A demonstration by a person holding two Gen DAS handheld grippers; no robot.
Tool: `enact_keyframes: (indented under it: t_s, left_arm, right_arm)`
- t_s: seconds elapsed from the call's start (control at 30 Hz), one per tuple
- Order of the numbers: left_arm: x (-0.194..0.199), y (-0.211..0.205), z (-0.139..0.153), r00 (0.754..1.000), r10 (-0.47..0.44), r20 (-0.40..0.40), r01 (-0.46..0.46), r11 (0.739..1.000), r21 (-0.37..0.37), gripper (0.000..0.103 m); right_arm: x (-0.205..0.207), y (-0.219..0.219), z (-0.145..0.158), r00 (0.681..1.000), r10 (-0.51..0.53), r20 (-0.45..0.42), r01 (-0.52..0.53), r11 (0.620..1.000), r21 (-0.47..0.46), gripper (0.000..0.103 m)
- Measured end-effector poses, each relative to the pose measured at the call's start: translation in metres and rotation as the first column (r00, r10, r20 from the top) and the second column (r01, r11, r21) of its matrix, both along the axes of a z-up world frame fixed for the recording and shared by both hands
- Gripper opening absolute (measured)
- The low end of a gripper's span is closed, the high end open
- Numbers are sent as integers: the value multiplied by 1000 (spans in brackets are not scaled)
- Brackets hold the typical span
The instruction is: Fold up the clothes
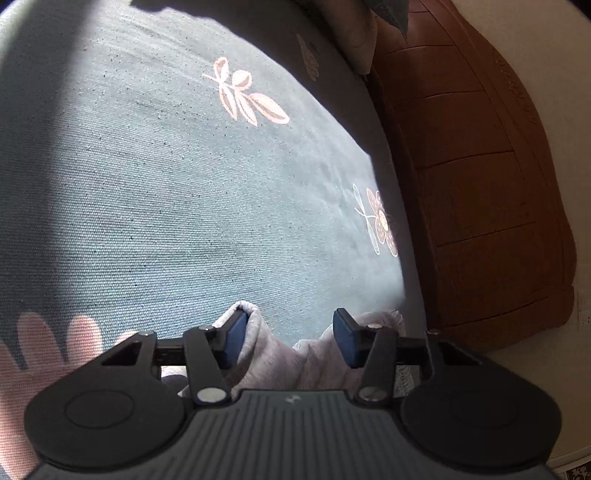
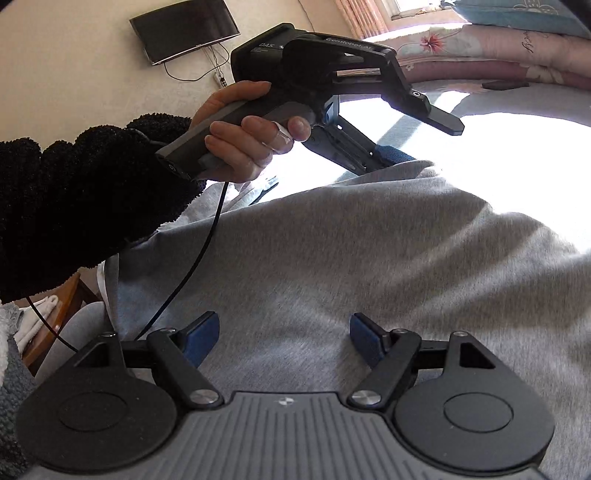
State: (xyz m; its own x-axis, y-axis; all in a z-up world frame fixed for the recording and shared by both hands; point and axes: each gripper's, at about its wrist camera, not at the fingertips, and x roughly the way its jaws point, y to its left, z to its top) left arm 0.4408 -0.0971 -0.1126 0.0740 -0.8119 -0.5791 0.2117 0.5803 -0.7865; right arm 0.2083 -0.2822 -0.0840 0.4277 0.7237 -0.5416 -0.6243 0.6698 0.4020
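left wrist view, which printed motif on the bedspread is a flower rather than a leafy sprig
The motif near the sheet's right edge: a round dotted blossom with petals, beside the wooden bed frame. The sprig, higher and nearer the middle, shows only leaves on a stem.

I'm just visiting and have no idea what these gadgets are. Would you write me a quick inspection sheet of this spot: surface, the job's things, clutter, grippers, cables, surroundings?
Surface: grey-blue bedspread with pink flower prints, partly in bright sun.
Job's things: grey sweatshirt spread on the bed; a bunched edge of it lies between the left gripper's fingers.
Clutter: small dark object on the far side of the bed, too small to identify.
Grippers: left gripper partly open, pads not clearly pressing the fabric; right gripper open above the sweatshirt, holding nothing.
Cables: black cable hangs from the left gripper's handle.
Surroundings: wooden headboard, wall-mounted screen, stacked quilts, curtained window.
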Motion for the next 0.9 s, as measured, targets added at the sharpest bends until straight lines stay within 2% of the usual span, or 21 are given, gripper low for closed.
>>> enact_keyframes:
  t_s: [0.1, 0.2, 0.23, 0.3, 0.37, 0.43, 0.57, 0.63, 0.73, 0.8, 0.9]
  left_arm:
    - [-10, 8, -3, 1000, 11, 20, -11, 1000, -16, 49]
    - [-19, 18, 4, 996, 33, 83, -30, 999, -29, 46]
    - [-21, 18, 7, 993, 29, 114, -27, 999, -16, 40]
    - [-25, 8, 10, 987, -3, 162, -6, 998, 57, 14]
    - [-31, -4, 11, 977, -46, 209, 14, 988, 153, 4]
    - [-37, -9, 15, 960, -47, 274, -17, 973, 229, 3]
    - [-36, -10, 21, 932, -7, 361, -90, 964, 251, 0]
    - [-29, -7, 17, 941, 23, 338, -112, 963, 246, 0]
    - [-29, 4, 28, 929, 67, 365, -171, 951, 260, 0]
    - [-38, 10, 42, 917, 93, 387, -197, 951, 240, 0]
    - [-69, 7, 62, 907, 39, 419, -136, 970, 204, 2]
  right_arm:
    - [-2, 0, 1, 1000, -4, 6, 4, 1000, -11, 81]
    - [-3, 1, 3, 1000, -15, 12, 15, 1000, -25, 81]
    - [-2, 1, 4, 1000, -20, 13, 20, 999, -26, 81]
    - [-2, 0, 4, 999, -34, 14, 34, 999, -29, 81]
    - [-1, -4, 5, 999, -51, 15, 51, 998, -31, 81]
    - [1, -11, 4, 997, -72, 14, 72, 997, -31, 81]
    - [3, -18, 7, 994, -109, 21, 109, 994, -20, 81]
    - [3, -22, 8, 992, -122, 24, 122, 992, -6, 81]
    - [0, -26, 10, 990, -138, 33, 138, 990, 12, 81]
    - [-2, -29, 13, 988, -151, 44, 150, 988, 24, 81]
    - [-4, -36, 17, 983, -175, 58, 173, 984, 43, 82]
